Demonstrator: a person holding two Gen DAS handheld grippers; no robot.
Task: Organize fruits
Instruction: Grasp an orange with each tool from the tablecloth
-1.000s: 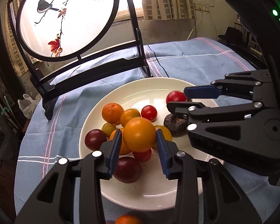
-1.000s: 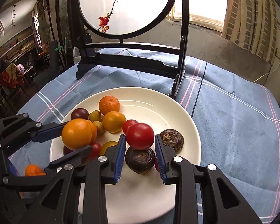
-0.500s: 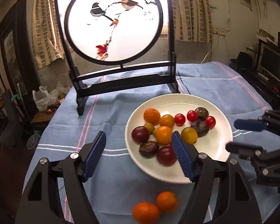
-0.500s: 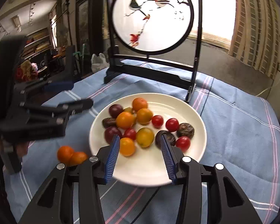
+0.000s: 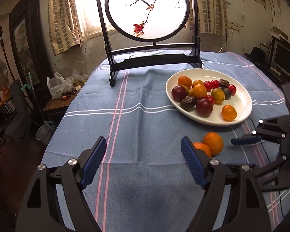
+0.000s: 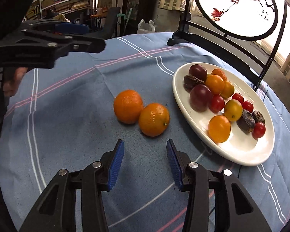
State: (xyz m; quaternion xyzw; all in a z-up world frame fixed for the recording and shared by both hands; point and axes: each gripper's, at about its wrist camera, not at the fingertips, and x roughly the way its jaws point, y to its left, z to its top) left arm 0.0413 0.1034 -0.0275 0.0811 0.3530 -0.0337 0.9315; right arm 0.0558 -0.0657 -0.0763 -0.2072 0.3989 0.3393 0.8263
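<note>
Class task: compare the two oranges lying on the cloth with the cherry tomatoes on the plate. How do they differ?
The two oranges are orange, larger and dimpled; the cherry tomatoes are red, smaller and glossy. The oranges lie on the blue cloth, touching; the tomatoes sit on the white plate among other fruit. Both are round.

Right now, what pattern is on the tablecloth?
Blue tablecloth with white and pink stripes, clearest from the left wrist view.

A blue striped cloth (image 5: 145, 127) covers the tabletop. On it rest a white plate (image 6: 241, 154) of fruit, two touching oranges (image 6: 141, 112) beside it, a dark-framed round screen (image 5: 147, 9) and a thin cable.
</note>
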